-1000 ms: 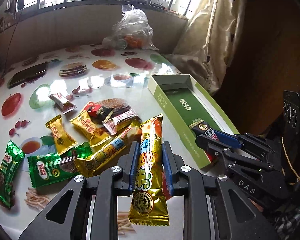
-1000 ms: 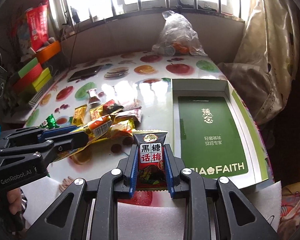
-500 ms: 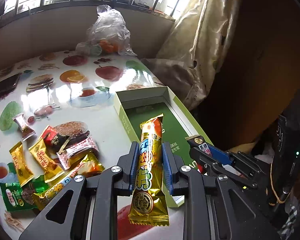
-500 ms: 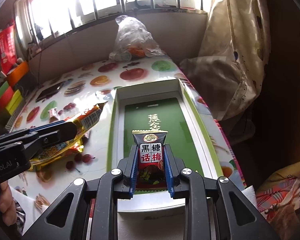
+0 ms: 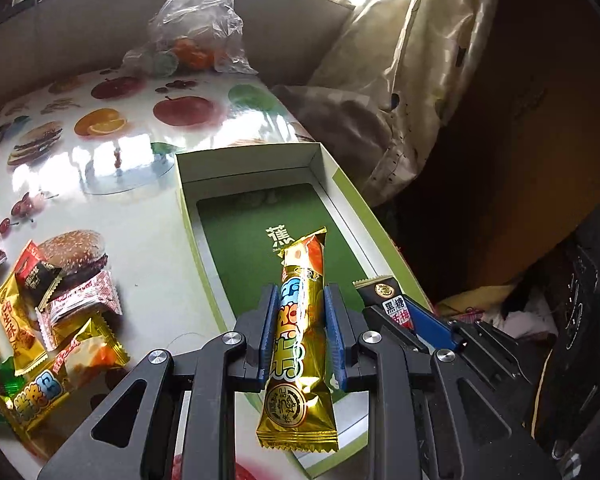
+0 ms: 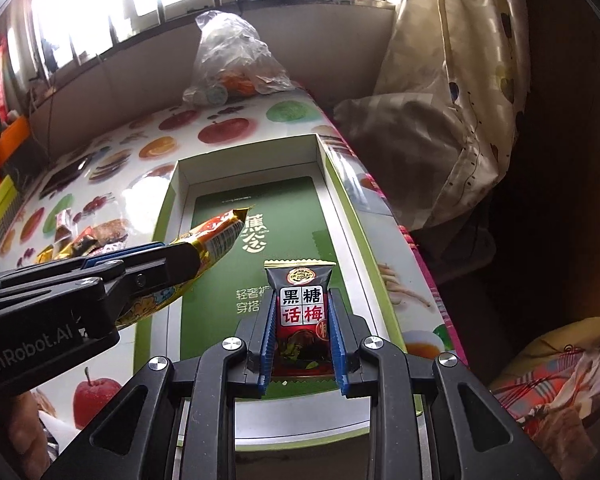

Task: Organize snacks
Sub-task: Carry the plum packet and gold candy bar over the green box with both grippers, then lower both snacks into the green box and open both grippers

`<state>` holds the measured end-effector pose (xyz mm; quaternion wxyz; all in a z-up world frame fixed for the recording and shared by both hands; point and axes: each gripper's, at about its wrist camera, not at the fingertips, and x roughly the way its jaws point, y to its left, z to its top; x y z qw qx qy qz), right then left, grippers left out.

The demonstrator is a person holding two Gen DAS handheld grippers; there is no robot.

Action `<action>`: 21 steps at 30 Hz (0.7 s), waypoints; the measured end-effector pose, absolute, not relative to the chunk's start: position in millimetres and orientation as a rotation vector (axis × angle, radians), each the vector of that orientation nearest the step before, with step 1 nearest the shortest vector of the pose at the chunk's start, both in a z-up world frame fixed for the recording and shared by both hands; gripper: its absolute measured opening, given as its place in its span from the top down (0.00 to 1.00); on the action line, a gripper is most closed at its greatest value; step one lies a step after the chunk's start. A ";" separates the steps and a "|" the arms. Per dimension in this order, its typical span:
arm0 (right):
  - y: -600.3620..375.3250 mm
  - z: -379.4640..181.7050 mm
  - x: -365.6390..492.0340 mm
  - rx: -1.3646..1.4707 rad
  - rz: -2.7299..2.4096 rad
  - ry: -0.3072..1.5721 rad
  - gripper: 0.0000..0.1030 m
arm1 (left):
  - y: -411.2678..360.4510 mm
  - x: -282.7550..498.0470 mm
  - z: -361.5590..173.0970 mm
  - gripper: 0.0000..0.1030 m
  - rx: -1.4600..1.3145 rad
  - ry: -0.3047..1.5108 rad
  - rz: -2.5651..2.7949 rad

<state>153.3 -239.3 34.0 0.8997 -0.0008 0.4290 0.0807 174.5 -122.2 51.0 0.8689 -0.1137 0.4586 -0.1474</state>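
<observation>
Remaining loose at the left of the frame, a snack pile [image 5: 48, 320] lies on the surface [image 5: 140, 208]. Left claw [image 5: 302, 320] pinches a gold stick pack [image 5: 300, 344] over the green box [image 5: 324, 168]; right claw [image 6: 302, 328] pinches a plum packet [image 6: 300, 312] there. Box floor looks bare; its near end is hidden.

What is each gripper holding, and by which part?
Left gripper: long gold snack stick, clamped around its middle. Right gripper: small black plum candy packet, pinched by its two side edges.
</observation>
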 end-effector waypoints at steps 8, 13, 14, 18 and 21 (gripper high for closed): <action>-244.5 23.3 159.2 -0.004 0.150 0.911 0.77 | -132.1 182.4 35.6 0.76 -0.219 1.000 -0.294; -245.7 19.7 162.2 -0.007 0.139 0.915 0.77 | -136.3 184.4 29.6 0.76 -0.210 1.022 -0.300; -245.8 19.2 161.9 -0.008 0.138 0.916 0.77 | -136.6 184.2 29.5 0.76 -0.213 1.025 -0.307; -247.2 18.0 161.0 -0.009 0.133 0.914 0.73 | -136.0 185.0 29.2 0.76 -0.216 1.031 -0.307; -248.0 17.9 160.0 -0.007 0.126 0.912 0.71 | -133.4 184.9 28.7 0.76 -0.223 1.037 -0.303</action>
